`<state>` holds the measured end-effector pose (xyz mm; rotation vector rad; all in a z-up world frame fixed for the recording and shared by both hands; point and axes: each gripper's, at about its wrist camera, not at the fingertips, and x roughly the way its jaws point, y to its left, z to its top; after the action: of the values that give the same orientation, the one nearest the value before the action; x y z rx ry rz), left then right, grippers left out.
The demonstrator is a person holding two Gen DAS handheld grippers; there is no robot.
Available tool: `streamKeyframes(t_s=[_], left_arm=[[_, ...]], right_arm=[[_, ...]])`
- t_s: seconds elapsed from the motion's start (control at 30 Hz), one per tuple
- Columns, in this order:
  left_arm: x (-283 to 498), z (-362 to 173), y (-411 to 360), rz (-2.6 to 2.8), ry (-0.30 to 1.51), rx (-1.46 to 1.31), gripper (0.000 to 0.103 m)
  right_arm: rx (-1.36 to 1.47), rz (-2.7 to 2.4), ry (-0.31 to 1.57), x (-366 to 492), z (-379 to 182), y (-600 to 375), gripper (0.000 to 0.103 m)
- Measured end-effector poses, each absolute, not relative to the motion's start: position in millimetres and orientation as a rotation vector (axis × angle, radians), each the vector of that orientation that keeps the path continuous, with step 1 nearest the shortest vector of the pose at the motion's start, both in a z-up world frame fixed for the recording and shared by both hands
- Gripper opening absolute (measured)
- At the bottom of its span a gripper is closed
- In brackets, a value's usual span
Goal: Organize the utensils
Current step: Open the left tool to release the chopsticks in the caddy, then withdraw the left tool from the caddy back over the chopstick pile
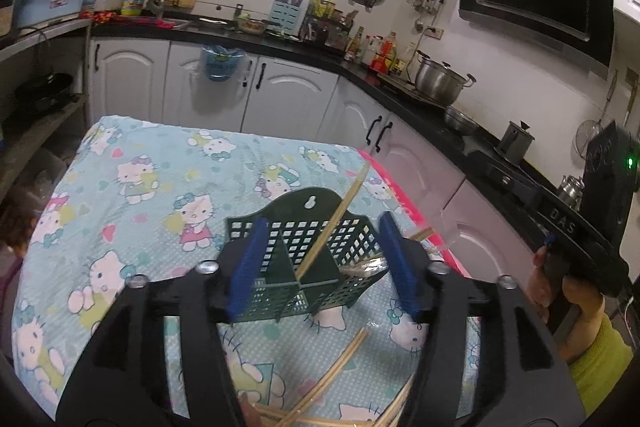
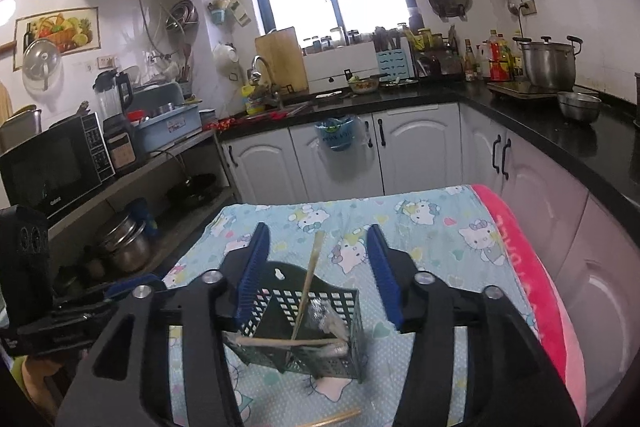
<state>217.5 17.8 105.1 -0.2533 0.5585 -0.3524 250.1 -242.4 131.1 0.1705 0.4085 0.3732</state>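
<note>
A dark green mesh utensil caddy (image 1: pixel 304 263) stands on the Hello Kitty cloth (image 1: pixel 160 187); it also shows in the right wrist view (image 2: pixel 304 331). A wooden chopstick (image 1: pixel 336 219) leans upright in it, seen too in the right wrist view (image 2: pixel 308 283). Another wooden stick (image 2: pixel 276 342) lies across the caddy's top, with clear plastic-wrapped items (image 2: pixel 332 323) in its right compartment. Several loose chopsticks (image 1: pixel 332 383) lie on the cloth in front. My left gripper (image 1: pixel 324 267) is open and empty, its blue pads either side of the caddy. My right gripper (image 2: pixel 318 275) is open and empty above the caddy.
White cabinets and a black counter (image 2: pixel 540 123) wrap the far and right sides, with a steel pot (image 2: pixel 550 65) and bowl (image 2: pixel 578 105). A microwave (image 2: pixel 52 167) sits on the left shelf. A pink towel (image 2: pixel 532 267) edges the table's right side. The right gripper's body (image 1: pixel 600 227) shows at far right.
</note>
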Motion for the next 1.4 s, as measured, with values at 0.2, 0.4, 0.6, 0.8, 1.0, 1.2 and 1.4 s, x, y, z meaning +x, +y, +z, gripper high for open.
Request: streamKeyframes(t_s=[0.2,0.4,0.6,0.8,1.0,1.2,1.4], left_arm=[[198,108,27,-0.344,0.530,-0.284,0.089],[180,104,29,-0.331,0.529,-0.287,0.092],[164,99,33,-0.318,0.522,-0.289,0.092],[151,90,37,-0.313,0.535,-0.298,0.092],[140,83,41,-0.306,0.544,-0.311,0.092],[130,75,47,-0.287,0.555,-0.322,0.092],[122,64,54,-0.257,0.575,-0.333,0.092]], right_arm=[[0.173,0.378,0.419,233,130,-253,0.061],[0.157,0.380,0.443,213,124,-259,0.066],[0.124,0.394,0.464,194,117,-258,0.070],[0.089,0.406,0.485,174,108,-256,0.072],[0.067,0.411,0.510,160,96,-258,0.073],[0.045,0.414,0.535,152,85,-259,0.073],[0.028,0.414,0.555,146,75,-259,0.073]])
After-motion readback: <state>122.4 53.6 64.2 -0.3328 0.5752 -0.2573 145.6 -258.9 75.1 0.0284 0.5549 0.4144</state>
